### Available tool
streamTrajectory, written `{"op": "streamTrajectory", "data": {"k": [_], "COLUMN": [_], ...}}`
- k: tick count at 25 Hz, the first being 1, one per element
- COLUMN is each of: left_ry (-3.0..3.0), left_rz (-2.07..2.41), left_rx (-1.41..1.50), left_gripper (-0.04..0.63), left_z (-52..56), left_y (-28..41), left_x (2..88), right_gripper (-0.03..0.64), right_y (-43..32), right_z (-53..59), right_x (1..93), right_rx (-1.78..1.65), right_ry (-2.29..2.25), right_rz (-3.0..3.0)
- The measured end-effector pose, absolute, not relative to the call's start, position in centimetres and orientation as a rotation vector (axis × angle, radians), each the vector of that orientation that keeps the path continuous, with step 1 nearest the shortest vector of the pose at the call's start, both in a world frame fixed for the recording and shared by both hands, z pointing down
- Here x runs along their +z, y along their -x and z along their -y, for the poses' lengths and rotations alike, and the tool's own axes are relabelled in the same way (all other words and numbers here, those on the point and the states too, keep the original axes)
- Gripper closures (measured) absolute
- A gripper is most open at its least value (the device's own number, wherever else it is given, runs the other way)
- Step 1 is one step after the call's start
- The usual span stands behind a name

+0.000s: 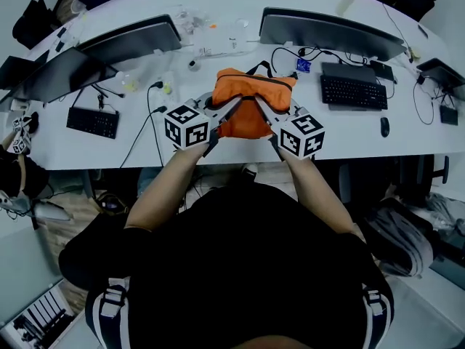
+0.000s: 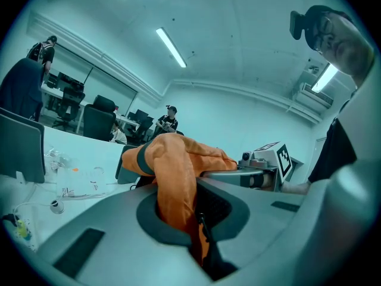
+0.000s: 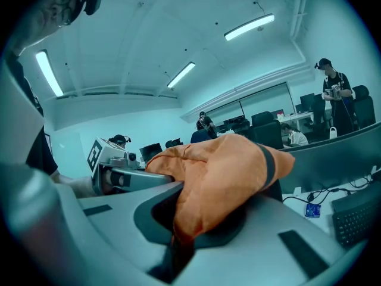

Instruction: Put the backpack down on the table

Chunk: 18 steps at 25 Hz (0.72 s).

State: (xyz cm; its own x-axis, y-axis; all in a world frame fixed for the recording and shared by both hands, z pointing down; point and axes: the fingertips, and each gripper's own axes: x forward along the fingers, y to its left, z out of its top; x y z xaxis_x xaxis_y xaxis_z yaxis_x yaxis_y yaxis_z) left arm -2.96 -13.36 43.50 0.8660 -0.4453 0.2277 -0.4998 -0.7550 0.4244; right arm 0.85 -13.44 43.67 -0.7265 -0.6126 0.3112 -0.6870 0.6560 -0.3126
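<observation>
1 orange backpack [image 1: 251, 97], long axis left-right, parallel to table [image 1: 218, 20] edge. My 2 tools: left tool [image 1: 234, 104] clenched on backpack fabric, right tool [image 1: 261, 105] likewise. 2 keyboards [image 1: 354, 91] on table.

The left arm [image 1: 161, 191] and right arm [image 1: 323, 195] reach forward, converging. The left gripper [image 1: 229, 107] and right gripper [image 1: 263, 109] tilt slightly down, each clamped on the backpack [image 1: 251, 93].

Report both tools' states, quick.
Left tool: closed on the orange backpack.
Right tool: closed on the same backpack.
</observation>
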Motion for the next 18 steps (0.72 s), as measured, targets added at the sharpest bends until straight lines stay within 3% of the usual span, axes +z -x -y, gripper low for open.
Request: {"op": "streamTrajectory", "data": {"k": [18], "left_ry": [-2.552], "left_rz": [0.859], "left_rx": [0.16], "left_gripper": [0.558], "left_z": [16.8], "left_y": [1.4], "left_x": [41.5], "right_gripper": [0.588], "right_y": [-2.3], "right_z": [17.2], "right_x": [41.8], "right_rx": [0.578], "right_ry": [-0.902], "right_rz": [2.791]}}
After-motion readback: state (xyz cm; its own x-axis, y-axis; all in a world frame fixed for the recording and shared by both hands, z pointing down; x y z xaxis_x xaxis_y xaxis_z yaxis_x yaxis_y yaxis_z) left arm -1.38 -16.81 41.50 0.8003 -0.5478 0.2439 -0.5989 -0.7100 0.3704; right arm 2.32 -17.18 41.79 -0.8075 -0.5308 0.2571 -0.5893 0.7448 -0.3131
